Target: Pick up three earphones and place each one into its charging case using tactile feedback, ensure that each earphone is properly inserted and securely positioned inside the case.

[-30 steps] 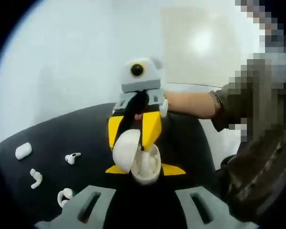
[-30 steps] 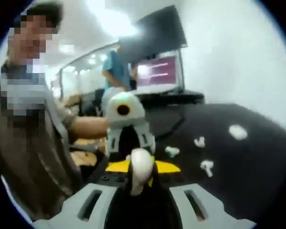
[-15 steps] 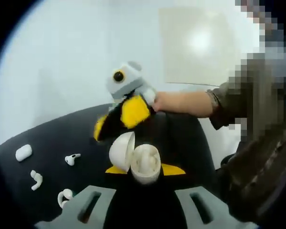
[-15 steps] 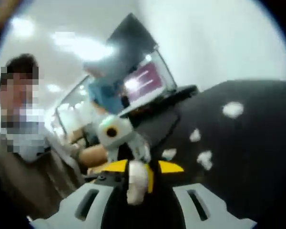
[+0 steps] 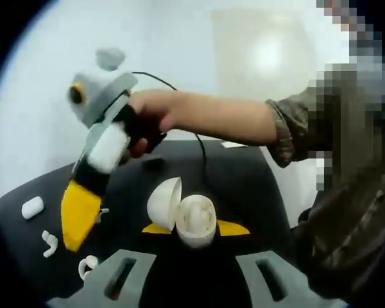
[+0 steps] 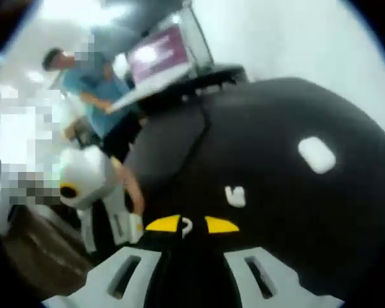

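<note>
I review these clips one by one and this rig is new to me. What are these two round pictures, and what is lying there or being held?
A person holds a hand-held gripper in each hand; a fisheye camera rides on each.

Left gripper view: its own jaws grip an open white charging case with an earphone seated inside. The right hand-held gripper, carried by the person's hand, reaches toward loose earphones and a closed white case on the black table.

Right gripper view: yellow jaw tips close together above the table, near one earphone and the closed case; a small white piece between them is too blurred to identify.

Right hand-held gripper [image 5: 80, 215] tilted downward (hand [image 5: 147, 119] gripping handle).
</note>
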The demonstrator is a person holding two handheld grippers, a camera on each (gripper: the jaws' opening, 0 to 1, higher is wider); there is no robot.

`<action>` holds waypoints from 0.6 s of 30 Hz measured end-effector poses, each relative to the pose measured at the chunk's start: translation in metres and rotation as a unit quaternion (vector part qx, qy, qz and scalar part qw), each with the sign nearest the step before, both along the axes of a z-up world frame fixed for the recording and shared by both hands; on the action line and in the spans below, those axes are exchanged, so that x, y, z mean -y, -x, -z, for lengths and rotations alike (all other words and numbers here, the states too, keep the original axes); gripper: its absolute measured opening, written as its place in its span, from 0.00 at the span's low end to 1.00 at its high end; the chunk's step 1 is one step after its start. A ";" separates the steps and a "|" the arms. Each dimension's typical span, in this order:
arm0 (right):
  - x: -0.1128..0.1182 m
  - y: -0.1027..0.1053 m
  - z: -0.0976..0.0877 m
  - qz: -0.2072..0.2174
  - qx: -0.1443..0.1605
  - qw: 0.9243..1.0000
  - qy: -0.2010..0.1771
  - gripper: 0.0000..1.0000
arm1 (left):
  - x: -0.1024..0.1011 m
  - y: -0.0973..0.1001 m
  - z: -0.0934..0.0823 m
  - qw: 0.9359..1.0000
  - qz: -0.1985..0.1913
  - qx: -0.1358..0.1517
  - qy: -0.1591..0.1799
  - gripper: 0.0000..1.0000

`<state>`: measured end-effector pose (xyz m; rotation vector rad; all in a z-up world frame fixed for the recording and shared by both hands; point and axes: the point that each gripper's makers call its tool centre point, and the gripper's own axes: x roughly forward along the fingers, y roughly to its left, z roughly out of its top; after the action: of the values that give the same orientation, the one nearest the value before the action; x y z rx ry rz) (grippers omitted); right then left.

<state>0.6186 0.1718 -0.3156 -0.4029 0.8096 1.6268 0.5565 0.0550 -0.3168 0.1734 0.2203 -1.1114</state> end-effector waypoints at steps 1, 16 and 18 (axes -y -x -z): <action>-0.001 0.005 0.002 -0.012 0.000 1.000 0.010 0.15 | 0.000 0.000 0.000 1.000 0.000 0.001 0.000 0.20; -0.002 0.021 0.009 -0.049 0.140 0.988 0.040 0.03 | 0.001 -0.001 -0.001 1.000 -0.003 0.004 -0.001 0.20; -0.002 0.018 0.009 -0.041 0.134 0.990 0.019 0.03 | 0.000 -0.001 0.000 1.000 -0.004 0.003 -0.001 0.20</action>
<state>0.6011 0.1742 -0.3244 -0.6743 0.6283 1.5918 0.5577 0.0546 -0.3163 0.1780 0.2164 -1.1031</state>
